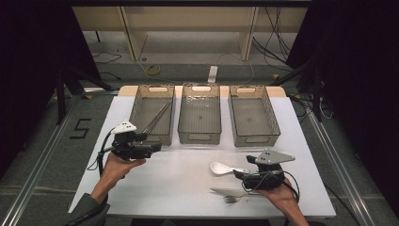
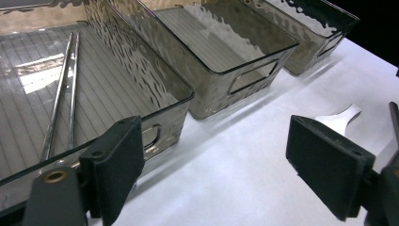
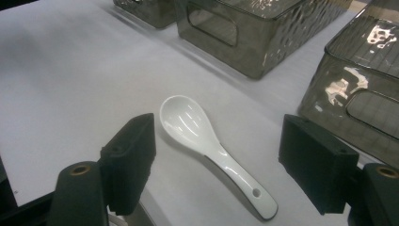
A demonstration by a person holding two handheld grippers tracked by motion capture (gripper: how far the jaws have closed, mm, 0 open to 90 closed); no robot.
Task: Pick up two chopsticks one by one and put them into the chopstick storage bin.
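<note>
While the right claw (image 3: 216, 165) hangs released over the white spoon (image 3: 207, 141) on the counter (image 1: 179, 183), a shallow pinch could skid that glossy handle sideways; the left claw (image 2: 211, 165) gapes empty.

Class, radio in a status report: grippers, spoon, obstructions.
Left gripper open, empty, by left bin. Right gripper open, spoon lying between jaws, unheld. Fork beside right hand; path clear.
</note>
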